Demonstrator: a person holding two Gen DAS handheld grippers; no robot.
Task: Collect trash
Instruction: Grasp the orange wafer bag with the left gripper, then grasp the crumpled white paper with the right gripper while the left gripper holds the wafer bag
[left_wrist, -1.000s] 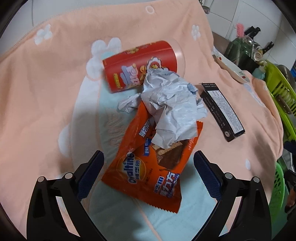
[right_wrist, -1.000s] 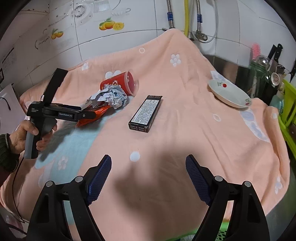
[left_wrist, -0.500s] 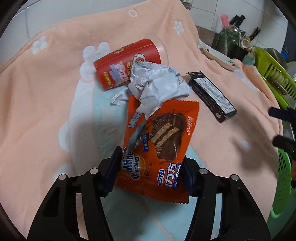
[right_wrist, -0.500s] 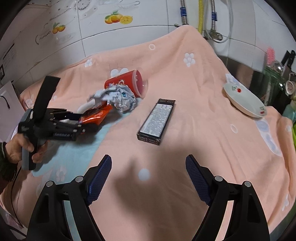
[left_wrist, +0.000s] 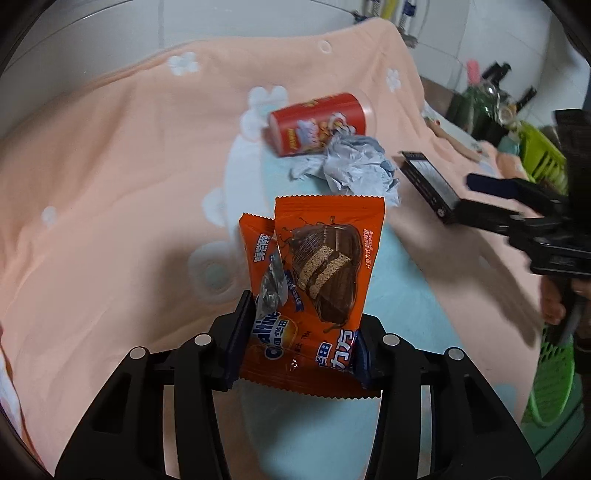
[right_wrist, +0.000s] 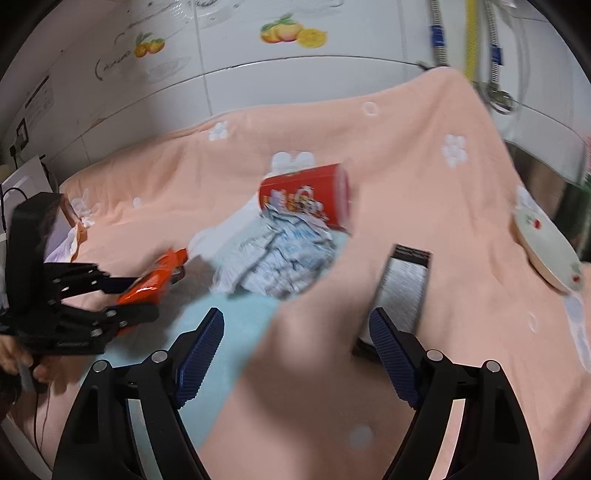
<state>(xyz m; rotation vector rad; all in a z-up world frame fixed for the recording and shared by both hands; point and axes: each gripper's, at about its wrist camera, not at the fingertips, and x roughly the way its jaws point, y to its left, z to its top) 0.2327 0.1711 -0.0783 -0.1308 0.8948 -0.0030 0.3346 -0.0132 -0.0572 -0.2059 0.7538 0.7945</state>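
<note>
Two claws: left claw just clenched on orange wrapper; right claw released, beside black box.

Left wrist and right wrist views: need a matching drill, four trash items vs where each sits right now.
Things:
1. orange wrapper
2. red cup
3. crumpled paper
4. black box

Places:
A. lying on its side on the blanket, farthest back
B. flat on the blanket, just past the right gripper's right finger
C. clamped in the left gripper, off the blanket
D. heaped against the red cup's near side

Pairs: 1-C, 2-A, 3-D, 4-B
</note>
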